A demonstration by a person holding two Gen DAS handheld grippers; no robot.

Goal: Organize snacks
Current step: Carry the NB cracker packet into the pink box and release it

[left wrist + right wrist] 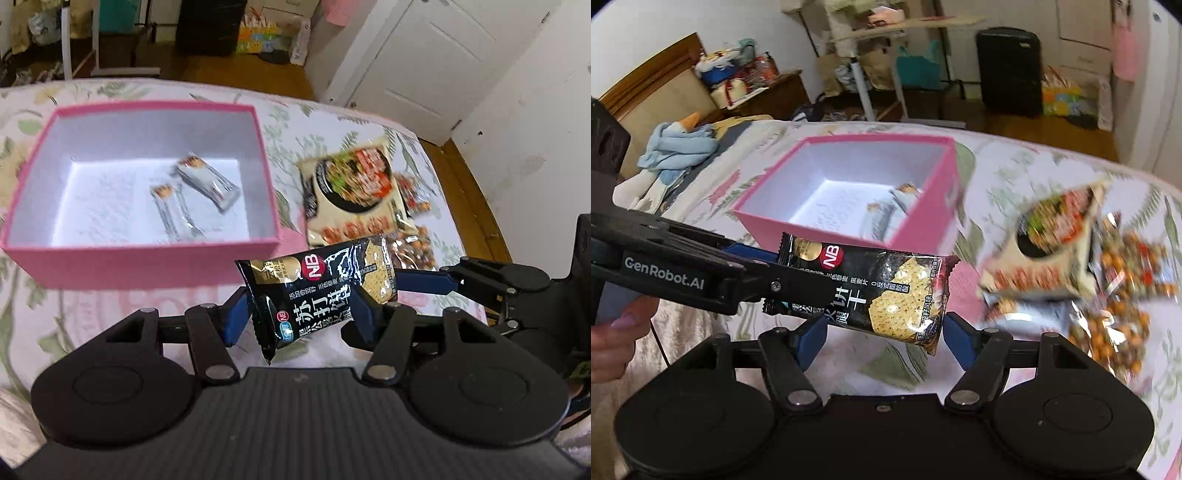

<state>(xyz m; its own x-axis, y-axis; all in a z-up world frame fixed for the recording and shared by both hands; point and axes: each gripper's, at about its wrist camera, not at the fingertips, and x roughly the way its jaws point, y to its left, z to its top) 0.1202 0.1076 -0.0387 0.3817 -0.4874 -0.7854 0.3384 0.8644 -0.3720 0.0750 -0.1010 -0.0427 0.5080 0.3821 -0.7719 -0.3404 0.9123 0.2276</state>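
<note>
A black cracker packet (317, 284) hangs above the bed, just in front of the pink box (147, 264). My left gripper (301, 314) is shut on its lower half, a blue pad pressing each side. In the right wrist view the same packet (886, 291) sits between the blue fingers of my right gripper (886, 339), which stand open with the pads just off its edges. The left gripper (775, 269) reaches in from the left there, clamped on the packet's end. Two silver snack bars (207, 182) lie on the box's white floor.
A large noodle packet (351, 195) and several bags of mixed nuts (1123, 291) lie on the floral bedspread (92, 314) right of the box. A blue cloth bundle (679, 147) sits at the bed's far left. A hand (613, 332) grips the left handle.
</note>
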